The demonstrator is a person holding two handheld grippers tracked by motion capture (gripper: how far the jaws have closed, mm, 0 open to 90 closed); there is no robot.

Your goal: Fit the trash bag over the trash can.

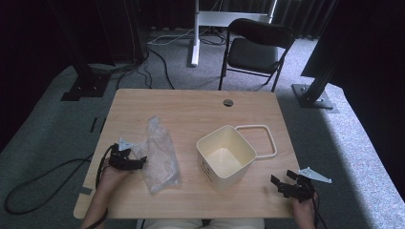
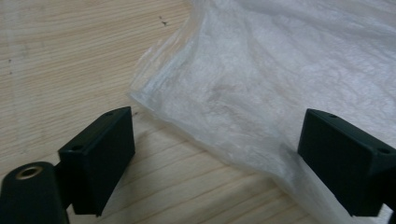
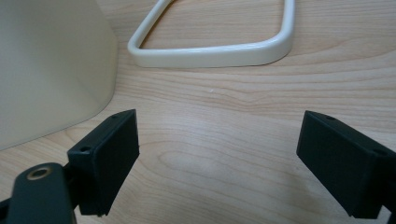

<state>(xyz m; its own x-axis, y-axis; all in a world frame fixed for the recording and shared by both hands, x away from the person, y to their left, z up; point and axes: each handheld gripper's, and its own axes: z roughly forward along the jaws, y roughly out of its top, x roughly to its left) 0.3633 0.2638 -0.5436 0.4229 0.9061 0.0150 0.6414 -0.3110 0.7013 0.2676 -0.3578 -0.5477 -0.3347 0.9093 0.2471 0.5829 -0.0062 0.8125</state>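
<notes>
A crumpled clear plastic bag [image 1: 160, 155] [image 2: 261, 79] lies on the left half of the wooden table [image 1: 191, 107]. My left gripper [image 1: 142, 162] [image 2: 217, 163] is open at the bag's near left edge. That edge runs between the jaws without either pad pressing on it. A cream square bin [image 1: 225, 156] [image 3: 46, 70] stands upright at the table's middle, with nothing inside that I can see. A cream rounded-square ring [image 1: 273, 143] [image 3: 210, 56] lies flat just behind and to the right of it. My right gripper [image 1: 278, 186] [image 3: 217, 163] is open over bare wood near the front right, a little way from the bin.
A round cable hole [image 1: 228, 102] sits near the table's far edge. Beyond the table are a black folding chair [image 1: 255, 47], a white stand [image 1: 195, 33] and cables on the grey carpet. Black frame posts stand at both back corners.
</notes>
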